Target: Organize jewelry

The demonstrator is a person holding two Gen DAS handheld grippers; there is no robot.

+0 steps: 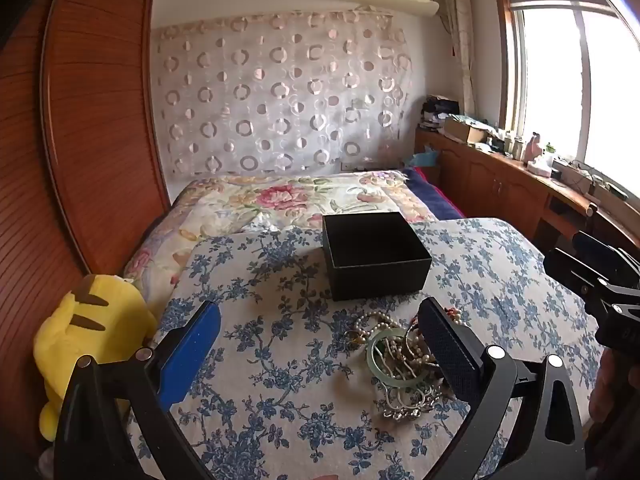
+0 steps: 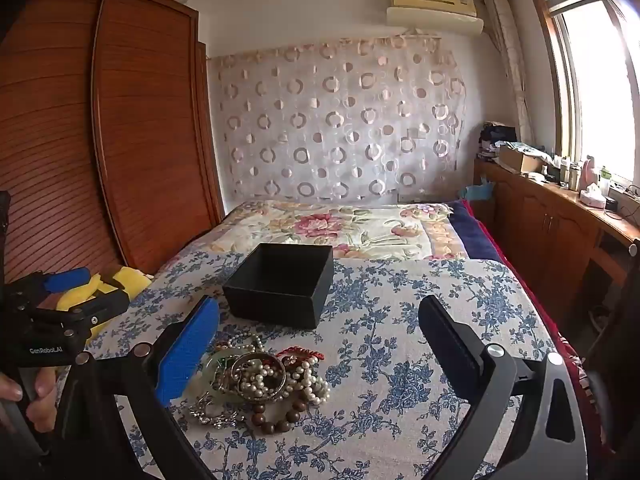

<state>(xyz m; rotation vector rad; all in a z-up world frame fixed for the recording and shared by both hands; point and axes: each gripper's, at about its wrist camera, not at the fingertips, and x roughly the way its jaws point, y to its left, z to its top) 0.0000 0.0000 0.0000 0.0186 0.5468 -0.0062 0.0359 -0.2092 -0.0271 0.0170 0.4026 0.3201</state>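
A: On the far left, what stands by the bed?

B: Wardrobe (image 1: 80, 120), wood, slatted doors. Below it, a yellow plush (image 1: 92, 332) lies at the edge of the floral cloth (image 1: 260, 380).

A: State of the left gripper (image 1: 320, 344)?

B: Jaws spread wide, nothing between the pads. It hangs over the cloth, tilted down. The jewelry (image 1: 400, 364) lies just inside its right finger, partly hidden by it.

A: Contents of the pile?

B: Pearl strands, a pale green bangle (image 1: 380, 356), silver chain pieces, a string of brown beads (image 2: 280, 416), a red cord piece (image 2: 300, 354). All tangled, touching each other.

A: Location of the box (image 1: 376, 256)?

B: Black, open-topped, on the cloth just behind the pile, apart from it. Interior looks dark; contents cannot be told.

A: Right gripper (image 2: 320, 344)?

B: Jaws likewise spread, holding nothing. The pile sits just beside its left, blue finger (image 2: 188, 352). A hand (image 2: 28, 396) grips the left tool's handle at the left edge.
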